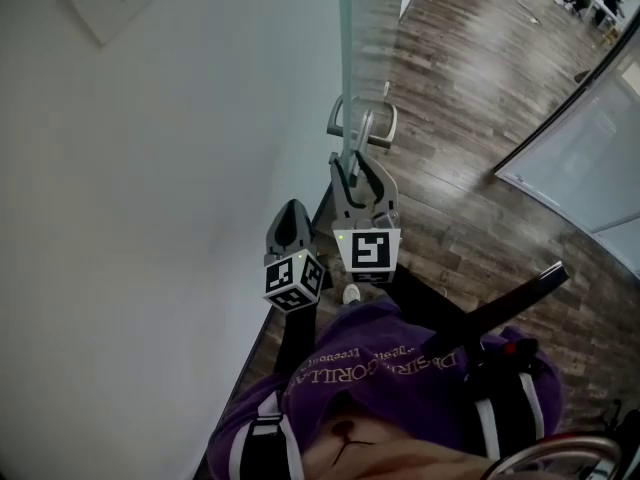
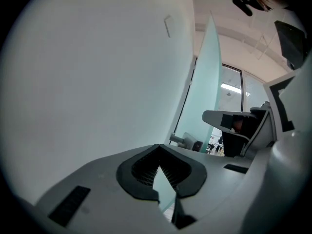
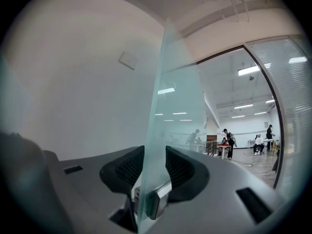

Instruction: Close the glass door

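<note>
The glass door (image 1: 346, 48) is seen edge-on, running away from me beside the white wall (image 1: 150, 168). A metal handle (image 1: 362, 123) is clamped on its edge. My right gripper (image 1: 355, 160) straddles that edge just below the handle. In the right gripper view the pane (image 3: 175, 91) stands between the two black pads (image 3: 126, 167) of the right gripper (image 3: 153, 155), close to both, with a thin gap on the left side. My left gripper (image 1: 291, 210) hangs to the left near the wall, shut and empty (image 2: 158, 150).
A wall plate (image 1: 108, 3) sits high on the white wall. Dark wood floor (image 1: 470, 88) spreads to the right, up to a curved glass partition (image 1: 590, 158). People (image 3: 226, 140) stand and sit far off in the hall. My purple shirt (image 1: 400, 368) fills the bottom of the head view.
</note>
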